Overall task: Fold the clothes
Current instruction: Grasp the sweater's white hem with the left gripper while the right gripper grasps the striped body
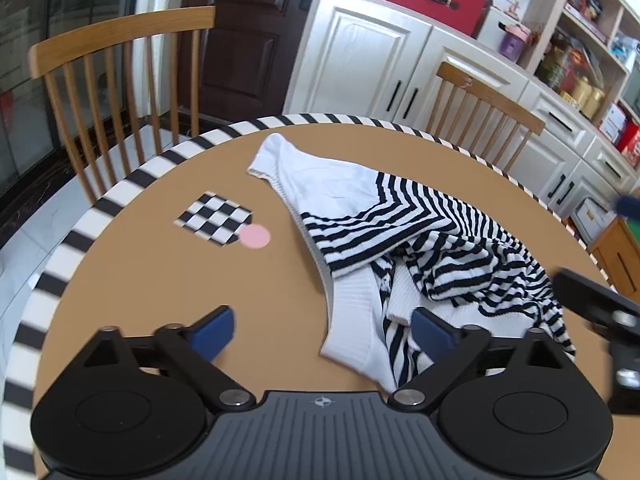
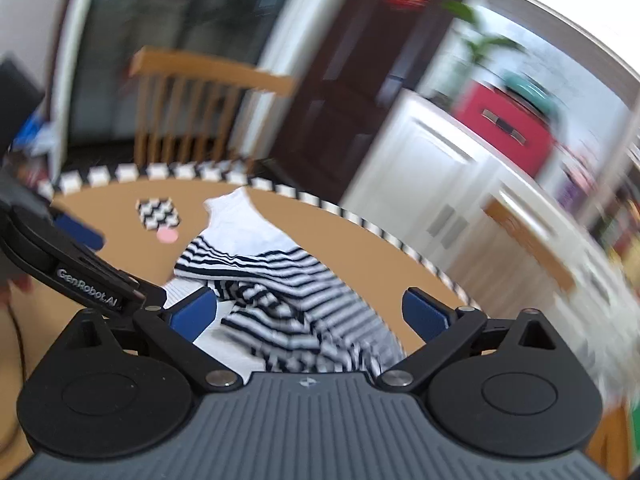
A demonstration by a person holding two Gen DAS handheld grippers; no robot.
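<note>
A black-and-white striped garment with white ribbed trim (image 1: 400,236) lies crumpled on the round tan table (image 1: 160,280); it also shows, blurred, in the right wrist view (image 2: 280,280). My left gripper (image 1: 324,330) is open and empty, its right blue pad next to the garment's near white hem. My right gripper (image 2: 308,314) is open and empty, just above the garment's near striped part. The right gripper's body shows at the right edge of the left wrist view (image 1: 600,312). The left gripper shows at the left of the right wrist view (image 2: 72,264).
A checkerboard patch (image 1: 214,218) and a pink dot (image 1: 255,237) lie on the table left of the garment. The table has a black-and-white striped rim (image 1: 120,192). Wooden chairs (image 1: 120,80) (image 1: 480,116) stand behind it. White cabinets (image 1: 360,52) and shelves stand behind.
</note>
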